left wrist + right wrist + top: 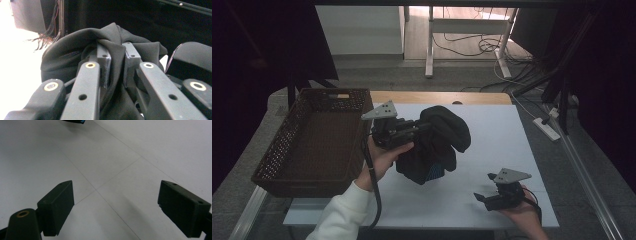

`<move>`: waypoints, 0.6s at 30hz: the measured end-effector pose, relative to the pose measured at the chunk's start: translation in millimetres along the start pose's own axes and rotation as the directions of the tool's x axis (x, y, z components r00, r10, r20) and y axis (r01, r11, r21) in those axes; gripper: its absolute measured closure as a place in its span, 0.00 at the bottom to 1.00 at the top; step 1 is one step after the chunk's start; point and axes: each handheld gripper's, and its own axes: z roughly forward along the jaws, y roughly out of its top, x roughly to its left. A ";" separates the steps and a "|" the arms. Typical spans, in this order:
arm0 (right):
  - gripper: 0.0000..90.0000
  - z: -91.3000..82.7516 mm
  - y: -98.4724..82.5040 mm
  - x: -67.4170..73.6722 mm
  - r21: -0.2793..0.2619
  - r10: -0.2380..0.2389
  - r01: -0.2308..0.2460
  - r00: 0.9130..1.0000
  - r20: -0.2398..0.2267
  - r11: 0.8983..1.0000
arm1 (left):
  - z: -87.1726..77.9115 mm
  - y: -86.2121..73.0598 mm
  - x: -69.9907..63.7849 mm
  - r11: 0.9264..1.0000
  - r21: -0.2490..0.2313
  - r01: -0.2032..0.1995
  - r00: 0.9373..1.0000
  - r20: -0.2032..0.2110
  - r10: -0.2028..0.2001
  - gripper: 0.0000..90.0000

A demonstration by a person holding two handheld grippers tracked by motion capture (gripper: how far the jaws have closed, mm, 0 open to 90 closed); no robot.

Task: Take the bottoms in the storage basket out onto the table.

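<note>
black garment (pixel 439 142), brown woven basket (pixel 319 142), white table (pixel 507 145)

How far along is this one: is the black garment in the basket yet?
Not yet. Done: the left gripper is shut on the black garment, bunched and lifted off the white table. In hand: carrying it beside the wicker basket. Left: placing it inside. The right gripper rests open on the table.

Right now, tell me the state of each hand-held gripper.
Left hand-held gripper: shut on the black cloth, a fold pinched between its jaws.
Right hand-held gripper: open, nothing between the jaws, over the white table.
</note>
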 end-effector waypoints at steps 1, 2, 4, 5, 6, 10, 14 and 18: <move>0.15 0.1 0.0 0.0 0.000 0.000 0.000 1.000 0.000 1.000 | 1.2 -1.9 1.8 1.000 0.009 0.003 1.000 -0.004 -0.003 0.87; 0.15 0.4 -0.1 0.1 -0.001 0.000 0.000 1.000 0.002 1.000 | 2.5 -3.9 3.4 1.000 0.017 0.006 1.000 -0.010 -0.006 0.87; 0.15 0.7 -0.2 0.3 -0.001 0.002 -0.002 1.000 0.001 1.000 | 5.2 -7.7 7.1 0.999 0.030 0.014 1.000 -0.017 -0.014 0.87; 0.15 0.8 -0.2 0.4 0.001 0.003 -0.003 1.000 0.001 1.000 | 6.7 -9.4 9.3 0.999 0.034 0.021 1.000 -0.019 -0.020 0.87; 0.15 1.0 -0.3 0.5 0.000 0.003 -0.003 1.000 0.002 1.000 | 8.2 -10.9 11.5 0.999 0.040 0.025 0.999 -0.022 -0.025 0.87; 0.15 1.3 -0.5 0.4 0.002 0.000 -0.001 1.000 0.002 1.000 | 14.5 -17.5 22.0 0.997 0.060 0.046 0.998 -0.043 -0.043 0.87; 0.15 1.2 -0.4 0.4 0.002 0.001 -0.001 1.000 0.001 1.000 | 23.5 -26.6 31.5 0.992 0.111 0.058 0.995 -0.082 -0.049 0.87; 0.15 1.7 -0.5 0.4 0.009 -0.002 0.002 1.000 -0.001 1.000 | 33.8 -39.6 39.8 0.985 0.152 0.085 0.994 -0.084 -0.072 0.87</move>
